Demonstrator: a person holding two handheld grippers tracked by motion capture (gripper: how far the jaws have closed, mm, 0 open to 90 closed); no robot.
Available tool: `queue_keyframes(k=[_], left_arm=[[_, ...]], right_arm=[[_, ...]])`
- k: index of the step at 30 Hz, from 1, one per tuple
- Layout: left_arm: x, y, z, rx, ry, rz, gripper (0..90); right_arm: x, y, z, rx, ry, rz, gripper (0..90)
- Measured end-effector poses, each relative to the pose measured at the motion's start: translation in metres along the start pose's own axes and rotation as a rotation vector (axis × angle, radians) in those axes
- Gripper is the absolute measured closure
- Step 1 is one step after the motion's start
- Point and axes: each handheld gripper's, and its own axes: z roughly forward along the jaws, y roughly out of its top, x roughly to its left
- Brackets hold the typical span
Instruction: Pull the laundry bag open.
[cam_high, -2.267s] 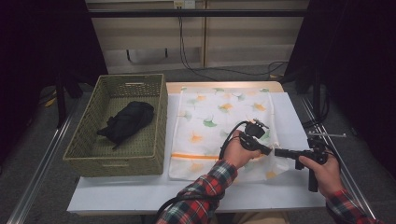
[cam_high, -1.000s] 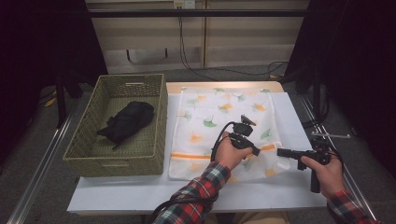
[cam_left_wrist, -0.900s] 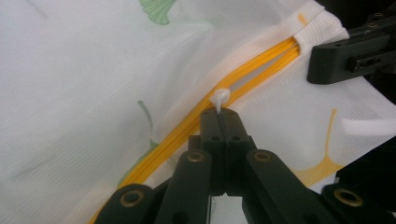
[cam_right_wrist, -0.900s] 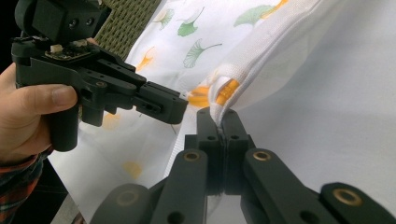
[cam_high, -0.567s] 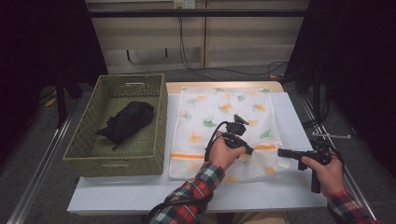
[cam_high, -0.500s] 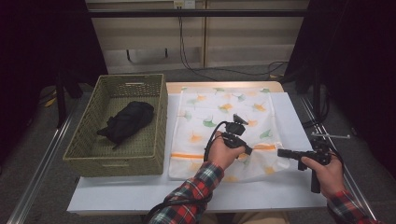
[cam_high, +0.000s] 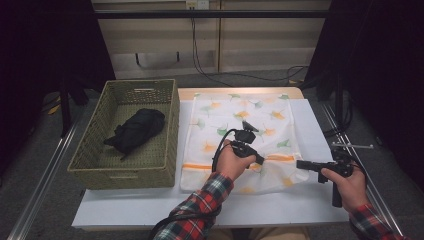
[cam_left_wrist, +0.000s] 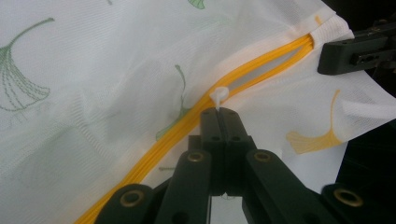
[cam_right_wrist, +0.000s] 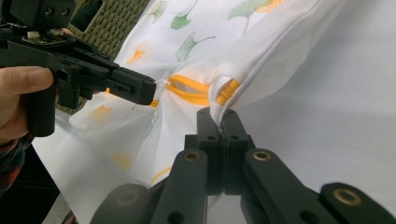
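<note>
Unzipping the mesh laundry bag (cam_high: 240, 135) is the step in hand. The bag lies flat on the worktop (cam_high: 310, 210), just beside the wicker basket (cam_high: 100, 167) that holds a black garment (cam_high: 135, 131). The left claw (cam_left_wrist: 218, 112) is fully closed, its tips pinching the white zipper pull (cam_left_wrist: 219, 94) on the orange zipper (cam_left_wrist: 154, 140). The right claw (cam_right_wrist: 217, 116) is likewise closed, gripping the bag's edge at the zipper's end (cam_right_wrist: 227, 89) to anchor it. To one side of the pull the two orange tracks stand apart; to the other they run together.

Next move, as judged: draw the pull along the zipper line toward the basket side while the right claw holds the fabric taut. Keep the pull low and in line with the track, or the mesh may bunch.
</note>
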Motion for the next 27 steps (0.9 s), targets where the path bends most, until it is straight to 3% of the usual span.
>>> queue_keyframes(k=[1,2,5,6,7,8,9,11,12,15,16,23,27], left_arm=[[-0.003,-0.001,0.001,-0.029,0.007,-0.048,90.0],[0.001,-0.001,-0.001,0.005,0.012,-0.006,90.0],[0.002,-0.002,-0.002,-0.018,0.005,-0.034,90.0],[0.005,-0.002,-0.003,0.004,0.006,-0.015,90.0],[0.003,-0.003,-0.002,-0.026,0.0,-0.064,90.0],[0.005,-0.003,-0.002,-0.031,0.018,-0.051,90.0],[0.008,-0.004,-0.005,-0.004,0.002,-0.025,90.0],[0.008,-0.005,-0.004,-0.016,-0.005,-0.051,90.0],[0.01,-0.005,-0.005,0.009,0.011,-0.022,90.0],[0.013,-0.006,-0.006,0.006,-0.012,-0.045,90.0],[0.014,-0.007,-0.006,0.001,0.001,-0.03,90.0],[0.024,-0.011,-0.017,0.011,0.043,-0.033,90.0],[0.028,-0.013,-0.021,0.0,0.035,-0.048,90.0]], right_arm=[[0.0,0.0,0.0,0.001,-0.002,0.001,89.7],[-0.001,0.0,0.0,0.003,-0.008,0.001,89.7],[-0.001,0.0,0.001,0.005,-0.003,0.008,89.7],[-0.001,0.0,0.001,0.005,-0.006,0.002,89.7],[-0.001,0.0,0.001,0.006,-0.005,0.004,89.7],[-0.001,0.0,0.001,0.007,-0.006,0.001,89.7],[-0.001,0.0,0.002,0.011,-0.004,0.003,89.7],[-0.001,0.0,0.002,0.01,0.0,0.008,89.7],[-0.001,0.0,0.002,0.016,0.004,0.009,89.7],[-0.002,0.0,0.002,0.01,-0.006,0.008,89.7],[-0.002,0.0,0.002,0.009,-0.006,0.008,89.7],[-0.004,0.0,-0.001,0.005,-0.014,0.013,89.8],[-0.007,-0.001,-0.001,0.003,-0.021,0.013,89.7]])
